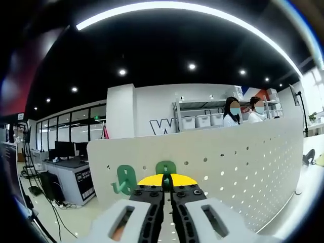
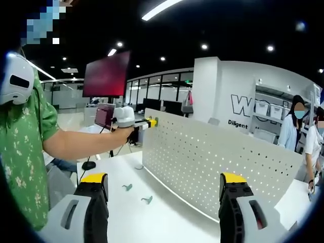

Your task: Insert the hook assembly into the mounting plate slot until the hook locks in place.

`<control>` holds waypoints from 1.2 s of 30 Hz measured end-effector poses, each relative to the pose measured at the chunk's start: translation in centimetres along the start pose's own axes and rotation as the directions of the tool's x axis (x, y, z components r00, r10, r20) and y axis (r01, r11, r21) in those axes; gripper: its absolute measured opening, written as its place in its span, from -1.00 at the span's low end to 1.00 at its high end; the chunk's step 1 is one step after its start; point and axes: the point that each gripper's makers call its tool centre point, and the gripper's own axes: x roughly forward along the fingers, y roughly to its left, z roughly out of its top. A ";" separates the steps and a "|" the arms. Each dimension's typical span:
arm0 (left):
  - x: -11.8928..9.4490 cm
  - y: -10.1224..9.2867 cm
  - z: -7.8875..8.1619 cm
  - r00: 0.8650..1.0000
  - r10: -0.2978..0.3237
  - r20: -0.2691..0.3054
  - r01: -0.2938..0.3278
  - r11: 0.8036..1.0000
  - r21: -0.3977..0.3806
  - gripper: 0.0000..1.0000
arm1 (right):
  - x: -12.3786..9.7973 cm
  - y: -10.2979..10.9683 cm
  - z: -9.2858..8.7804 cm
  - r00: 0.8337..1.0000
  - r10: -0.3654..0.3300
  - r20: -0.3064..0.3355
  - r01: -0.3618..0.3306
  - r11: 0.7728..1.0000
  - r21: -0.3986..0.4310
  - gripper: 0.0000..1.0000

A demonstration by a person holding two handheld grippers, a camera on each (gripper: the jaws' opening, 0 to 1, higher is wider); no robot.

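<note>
A white pegboard mounting plate (image 1: 238, 162) stands upright on the white table. My left gripper (image 1: 167, 178) is shut on a green hook (image 1: 165, 168) and holds it against the plate's top edge. A second green hook (image 1: 125, 179) hangs on the plate just to the left. In the right gripper view the left gripper (image 2: 147, 122), in a person's hand, sits at the far top corner of the plate (image 2: 212, 162). My right gripper (image 2: 163, 182) is open wide with nothing between its jaws. Two loose green hooks (image 2: 127, 187) (image 2: 147, 199) lie on the table in front of the plate.
Two people stand behind the plate at the right (image 1: 233, 112). The person holding the grippers, in a green patterned sleeve (image 2: 25, 147), is at the left. A red screen (image 2: 106, 73) stands beyond the table (image 2: 167, 217). Desks and shelves line the back.
</note>
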 end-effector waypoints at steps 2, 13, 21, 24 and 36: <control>0.0 -0.1 0.0 1.000 -0.001 0.001 0.001 1.000 0.002 -0.94 | 0.1 0.0 -0.1 1.000 0.001 -0.003 -0.001 1.000 0.001 0.86; 0.0 -0.2 -0.2 1.000 0.000 0.012 0.000 1.000 0.024 -0.94 | 0.4 0.0 -0.3 1.000 0.009 -0.010 -0.009 1.000 0.001 0.86; -0.1 -0.2 -0.2 1.000 -0.004 -0.009 0.004 1.000 -0.001 -0.92 | 0.4 0.0 -0.4 1.000 0.013 -0.015 -0.013 1.000 0.002 0.85; -0.1 -0.2 -0.3 1.000 -0.003 -0.017 0.003 1.000 -0.011 -0.89 | 0.3 0.0 -0.4 1.000 0.014 -0.014 -0.014 1.000 0.003 0.84; -0.5 -0.5 -0.4 1.000 -0.015 -0.027 0.014 0.999 -0.051 -0.60 | 0.3 0.2 -0.4 1.000 0.014 -0.012 -0.014 1.000 0.002 0.84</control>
